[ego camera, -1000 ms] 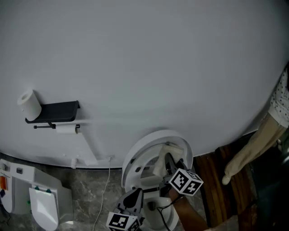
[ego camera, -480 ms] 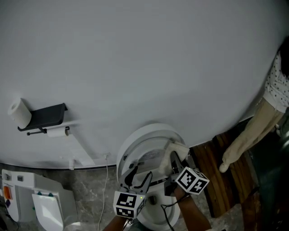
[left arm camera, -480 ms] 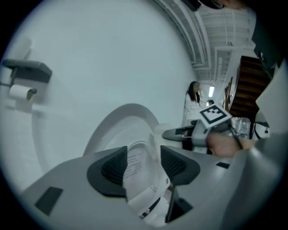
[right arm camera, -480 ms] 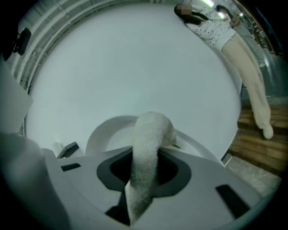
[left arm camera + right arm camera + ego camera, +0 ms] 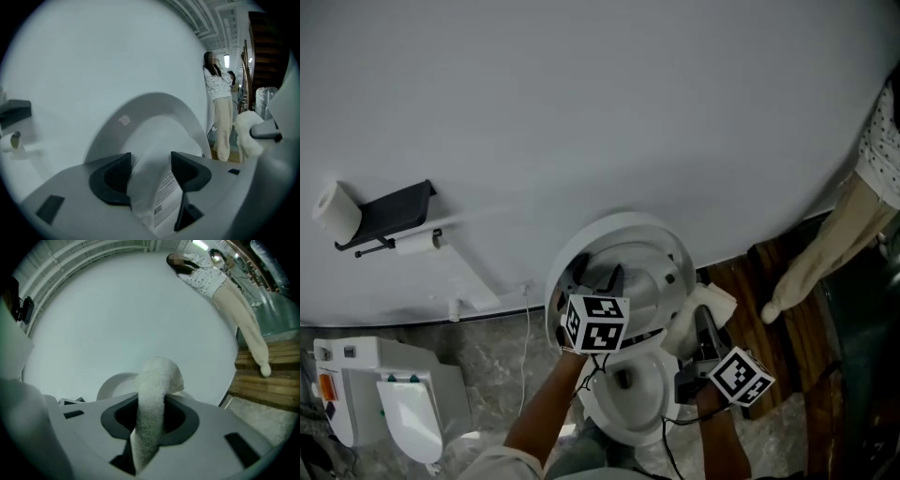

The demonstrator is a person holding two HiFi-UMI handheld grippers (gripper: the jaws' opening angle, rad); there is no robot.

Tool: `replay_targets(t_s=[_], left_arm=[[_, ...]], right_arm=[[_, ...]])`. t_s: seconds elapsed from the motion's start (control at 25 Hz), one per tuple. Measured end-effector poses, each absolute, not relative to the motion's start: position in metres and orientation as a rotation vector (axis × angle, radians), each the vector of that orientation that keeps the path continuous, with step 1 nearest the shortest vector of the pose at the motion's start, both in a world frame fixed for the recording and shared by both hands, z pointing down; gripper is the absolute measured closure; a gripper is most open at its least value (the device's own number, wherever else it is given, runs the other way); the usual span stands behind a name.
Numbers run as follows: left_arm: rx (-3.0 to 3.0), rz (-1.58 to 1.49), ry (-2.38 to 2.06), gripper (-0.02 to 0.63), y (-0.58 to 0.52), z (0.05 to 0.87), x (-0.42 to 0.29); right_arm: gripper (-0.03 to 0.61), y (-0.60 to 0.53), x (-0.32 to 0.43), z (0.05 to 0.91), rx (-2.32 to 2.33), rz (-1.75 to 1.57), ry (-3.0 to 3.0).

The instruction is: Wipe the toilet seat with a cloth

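The white toilet (image 5: 623, 398) stands against the wall with its lid and seat (image 5: 649, 246) tipped up. My left gripper (image 5: 598, 279) reaches up at the raised seat. In the left gripper view its jaws (image 5: 150, 171) have just been opening and stand wide, with the white seat edge and its printed label (image 5: 165, 190) between the pads. To the right of the bowl, my right gripper (image 5: 705, 326) is shut on a white terry cloth (image 5: 701, 309). The cloth (image 5: 154, 394) sticks up from between its jaws (image 5: 151, 417).
A black paper holder (image 5: 389, 214) with a spare roll (image 5: 336, 211) hangs on the wall at left. A white unit (image 5: 384, 398) stands on the floor below it. A person (image 5: 834, 244) stands on dark wooden boards (image 5: 773, 309) at right. A thin cable (image 5: 525, 323) runs down beside the toilet.
My left gripper rose from the picture's bottom edge to the raised seat and its jaws opened. The right gripper, with the cloth, drew away from the seat to the right and lower.
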State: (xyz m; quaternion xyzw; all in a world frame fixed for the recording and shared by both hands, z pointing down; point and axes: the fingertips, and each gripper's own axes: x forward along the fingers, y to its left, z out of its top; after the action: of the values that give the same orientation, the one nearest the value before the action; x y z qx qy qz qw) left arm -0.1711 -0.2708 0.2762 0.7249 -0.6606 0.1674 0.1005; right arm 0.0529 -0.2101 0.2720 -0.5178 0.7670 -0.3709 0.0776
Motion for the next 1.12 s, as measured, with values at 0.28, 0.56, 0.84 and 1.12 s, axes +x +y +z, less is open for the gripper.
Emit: replay_targets(t_s=[0.28,0.56,0.84,1.12], left_arm=[[2.092,0.401,-1.871,0.344,-0.245,0.268,-0.161],[2.135,0.469,-1.740,0.376,-0.124,0.258,-0.089],[2.225,0.742,-1.436,0.387,0.038,0.320,0.012],[2.057,0.762,-1.158,0.434,0.152,0.446,0.075]], right_arm=[[0.489,-0.187,0.076,0.260,-1.544,-1.124,2.219],[0.489,-0.121,0.123,0.253,-1.517,-1.109,2.284],[0.489,-0.042,0.193,0.279,-1.549,-1.125,2.262],[0.489,0.022,0.265,0.391,-1.724,-1.316,2.109]])
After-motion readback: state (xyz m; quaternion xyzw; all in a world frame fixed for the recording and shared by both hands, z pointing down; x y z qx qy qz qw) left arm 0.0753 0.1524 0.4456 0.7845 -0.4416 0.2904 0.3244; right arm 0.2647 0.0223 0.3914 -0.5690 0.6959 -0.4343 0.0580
